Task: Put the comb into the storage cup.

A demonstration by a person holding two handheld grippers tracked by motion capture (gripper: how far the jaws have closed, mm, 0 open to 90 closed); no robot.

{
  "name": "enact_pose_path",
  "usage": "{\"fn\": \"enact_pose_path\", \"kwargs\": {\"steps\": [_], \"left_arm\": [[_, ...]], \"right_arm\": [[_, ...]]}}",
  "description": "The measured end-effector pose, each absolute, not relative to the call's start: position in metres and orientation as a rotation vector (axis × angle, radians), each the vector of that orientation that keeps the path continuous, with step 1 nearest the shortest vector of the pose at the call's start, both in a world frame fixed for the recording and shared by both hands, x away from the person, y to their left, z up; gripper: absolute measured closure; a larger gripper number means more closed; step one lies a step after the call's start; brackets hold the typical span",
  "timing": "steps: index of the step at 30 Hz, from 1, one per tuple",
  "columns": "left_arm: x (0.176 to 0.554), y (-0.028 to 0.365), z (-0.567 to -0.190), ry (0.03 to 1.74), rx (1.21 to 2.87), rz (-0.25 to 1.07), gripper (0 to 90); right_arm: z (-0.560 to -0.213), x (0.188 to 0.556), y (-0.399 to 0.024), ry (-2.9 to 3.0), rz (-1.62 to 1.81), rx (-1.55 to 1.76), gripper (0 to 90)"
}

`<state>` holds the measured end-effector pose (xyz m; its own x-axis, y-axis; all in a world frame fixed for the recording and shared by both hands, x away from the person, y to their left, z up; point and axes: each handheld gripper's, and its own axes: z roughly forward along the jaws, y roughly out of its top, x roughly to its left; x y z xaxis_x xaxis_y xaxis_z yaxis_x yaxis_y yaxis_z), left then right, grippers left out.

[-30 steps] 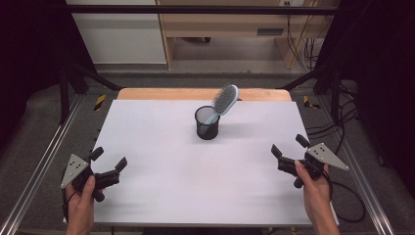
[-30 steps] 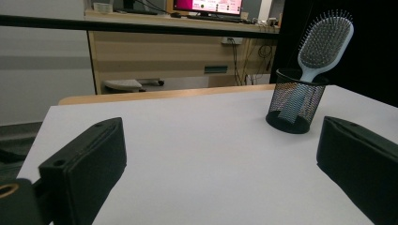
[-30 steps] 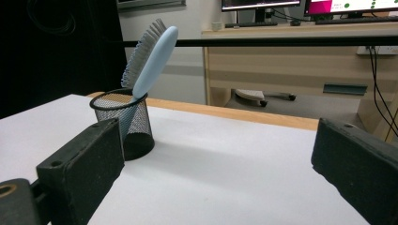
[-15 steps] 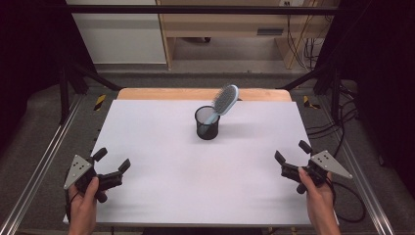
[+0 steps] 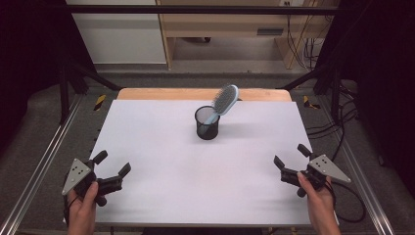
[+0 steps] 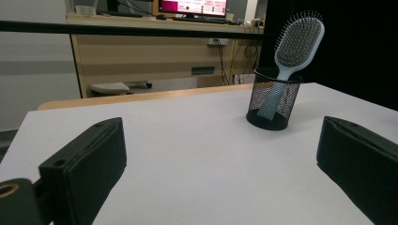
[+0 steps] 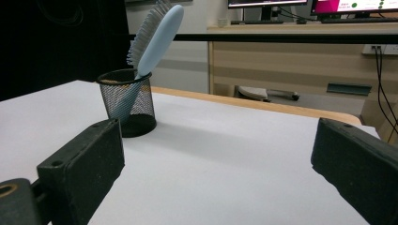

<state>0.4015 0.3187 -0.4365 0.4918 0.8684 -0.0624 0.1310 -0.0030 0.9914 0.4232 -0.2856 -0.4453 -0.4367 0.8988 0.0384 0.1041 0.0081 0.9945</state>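
Between the two grippers and farther up the white table stands a black mesh cup, well apart from both, with a pale blue hairbrush leaning in it, handle down and head tilted up over the rim toward the right gripper's side. The left gripper sits at the near left corner of the table with its jaws spread wide and nothing between them; the right gripper sits at the near right corner, likewise wide open and empty. Each is held by a hand, the left hand and the right hand coming in from the near edge. Bare tabletop lies between either gripper and the cup (nothing stands in the way).

Beyond the table's far wooden edge are a pale wooden cabinet and cables on the floor. The left gripper view shows the brush's bristle face and a monitor lit pink on the counter; the right gripper view shows the brush's smooth back and two screens. The writing on the screens is too small to read.
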Motion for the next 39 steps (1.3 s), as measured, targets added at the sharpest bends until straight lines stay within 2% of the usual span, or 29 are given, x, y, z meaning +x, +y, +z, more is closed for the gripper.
{"fn": "enact_pose_path", "kwargs": {"steps": [17, 39], "left_arm": [[0.404, 0.313, -0.439, 0.901, 1.5, 0.704, 2.0], [0.41, 0.31, -0.449, 0.913, 1.514, 0.69, 2.0]], "right_arm": [[-0.461, 0.42, -0.273, 1.703, 1.521, 0.995, 3.3], [-0.466, 0.43, -0.251, 1.811, 1.522, 0.964, 3.1]]}}
